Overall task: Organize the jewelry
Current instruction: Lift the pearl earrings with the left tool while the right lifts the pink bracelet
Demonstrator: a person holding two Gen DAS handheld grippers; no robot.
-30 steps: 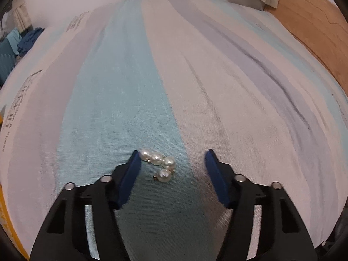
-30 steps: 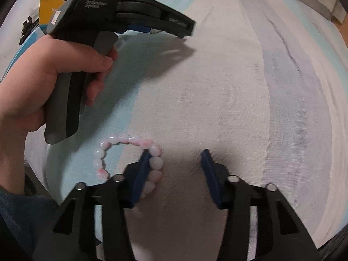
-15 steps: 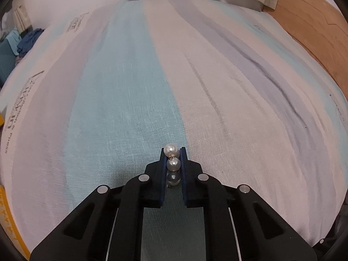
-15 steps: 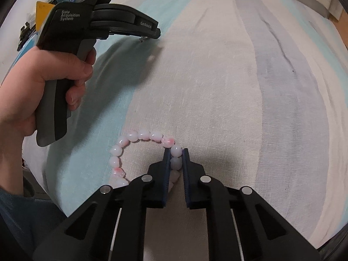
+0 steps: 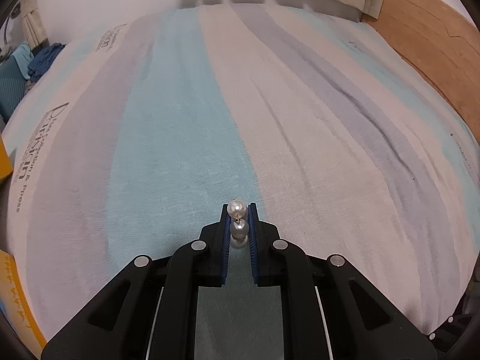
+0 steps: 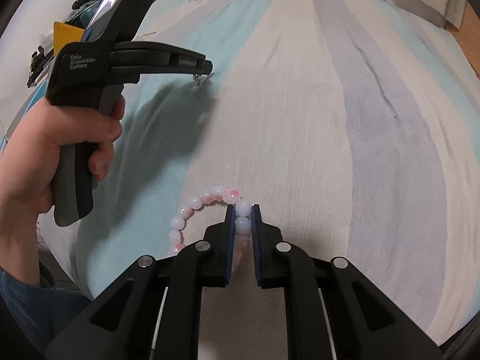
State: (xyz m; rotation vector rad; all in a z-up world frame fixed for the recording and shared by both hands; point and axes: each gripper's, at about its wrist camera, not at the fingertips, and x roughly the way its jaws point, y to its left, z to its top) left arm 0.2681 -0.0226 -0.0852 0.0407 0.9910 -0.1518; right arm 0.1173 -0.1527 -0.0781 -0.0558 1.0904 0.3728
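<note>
Pearls (image 5: 237, 219), a short linked string, sit pinched between the closed jaws of the left gripper (image 5: 238, 214), just above the striped bed (image 5: 330, 126). The right gripper (image 6: 242, 214) has its jaws clamped on a pink-white bead bracelet (image 6: 192, 204) lying on the bed near the left hand (image 6: 60, 150).

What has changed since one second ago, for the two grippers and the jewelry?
Both grippers went from open to shut. The left gripper closed on the pearl piece and, in the right wrist view, carries it clear of the striped bedspread. The right gripper closed on the pink bead bracelet, which now lies further right. The bedspread stayed as it was.
</note>
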